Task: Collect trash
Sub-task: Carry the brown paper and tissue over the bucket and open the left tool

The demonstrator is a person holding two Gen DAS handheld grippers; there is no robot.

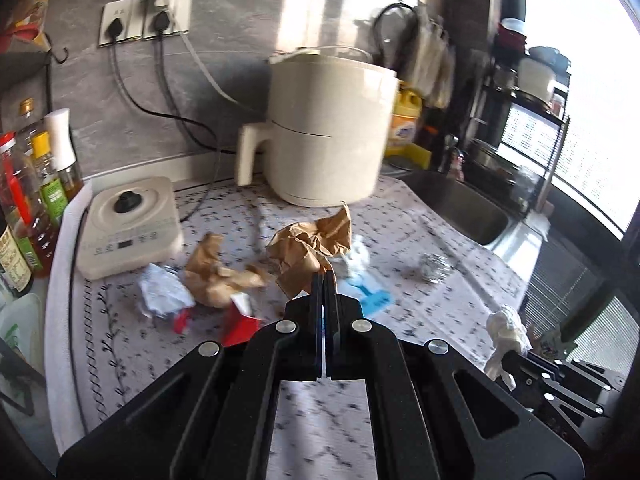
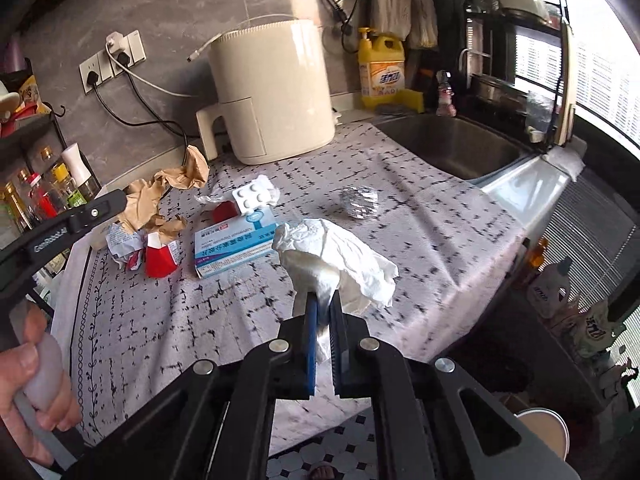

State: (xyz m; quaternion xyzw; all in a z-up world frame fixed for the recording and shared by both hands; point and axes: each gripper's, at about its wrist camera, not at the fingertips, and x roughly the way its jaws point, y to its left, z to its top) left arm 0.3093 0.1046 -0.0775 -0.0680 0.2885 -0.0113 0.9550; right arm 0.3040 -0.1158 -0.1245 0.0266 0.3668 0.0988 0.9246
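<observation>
From the left wrist view, the left gripper has its fingers pressed together on a corner of one crumpled brown paper, which bunches up just past the tips, its long side running away toward the fryer. I count two brown papers here: the held one and a second lying on the cloth to its left. Beside that sit one white-blue paper wad and two red scraps (blurred, so I can't tell what they are). One foil ball lies well apart to the right, near the sink. One blue box peeks out behind the fingers. At lower right the right gripper carries one white tissue.

From the right wrist view, the right gripper is clamped on the tissue, which stands upright out of the fingers and fans out to the right at the top, lifted off the cloth. On the cloth: one box lying flat, its long side running left to right, one pill blister just behind it, one foil ball, the paper wad and two red pieces. The left gripper reaches in from the left with brown paper at its tip; a hand grips its handle.
</observation>
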